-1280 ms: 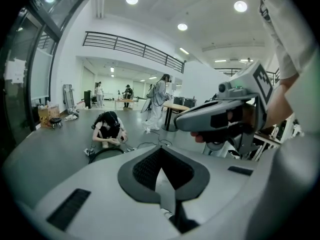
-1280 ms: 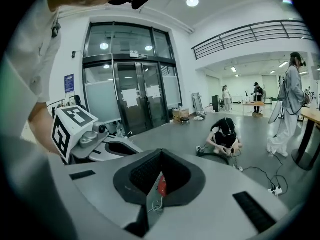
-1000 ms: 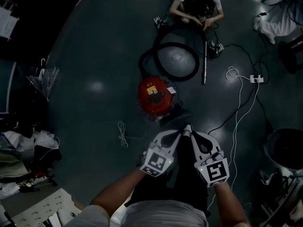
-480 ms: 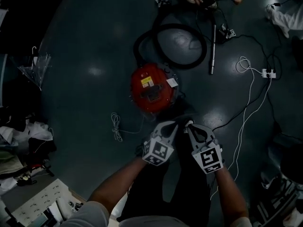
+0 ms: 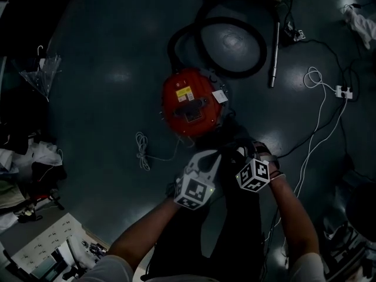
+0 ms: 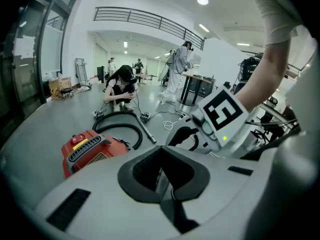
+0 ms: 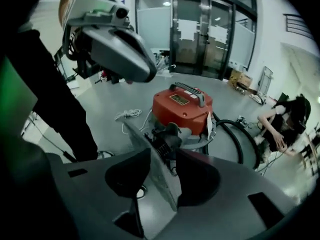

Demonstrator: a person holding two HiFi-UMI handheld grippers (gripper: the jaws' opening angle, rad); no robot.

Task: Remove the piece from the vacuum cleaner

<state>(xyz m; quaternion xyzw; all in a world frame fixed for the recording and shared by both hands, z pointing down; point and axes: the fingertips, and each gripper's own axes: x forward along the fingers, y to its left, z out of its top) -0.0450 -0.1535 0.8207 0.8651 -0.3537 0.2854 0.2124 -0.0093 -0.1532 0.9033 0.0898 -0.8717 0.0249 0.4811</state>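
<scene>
The red vacuum cleaner (image 5: 191, 101) stands on the dark floor just ahead of both grippers, seen also in the right gripper view (image 7: 182, 106) and the left gripper view (image 6: 90, 151). Its black hose (image 5: 229, 40) loops behind it, with the metal wand (image 5: 274, 54) to the right. My right gripper (image 7: 162, 176) is at the vacuum's near end with its jaws opening. A flat grey piece (image 7: 150, 159) stands slanted between them, against the right pad and apart from the left pad. My left gripper (image 6: 165, 171) hovers beside it (image 5: 212, 156), shut, with nothing held.
A person crouches by the far end of the hose (image 6: 120, 86). A white cable and power strip (image 5: 341, 91) lie at the right. A coiled white cord (image 5: 143, 148) lies left of the vacuum. Clothes and clutter (image 5: 29, 169) fill the left edge.
Both grippers have come closer to the vacuum cleaner. The right gripper has rolled over and swung in toward the vacuum's near end. The left gripper has kept its pose.
</scene>
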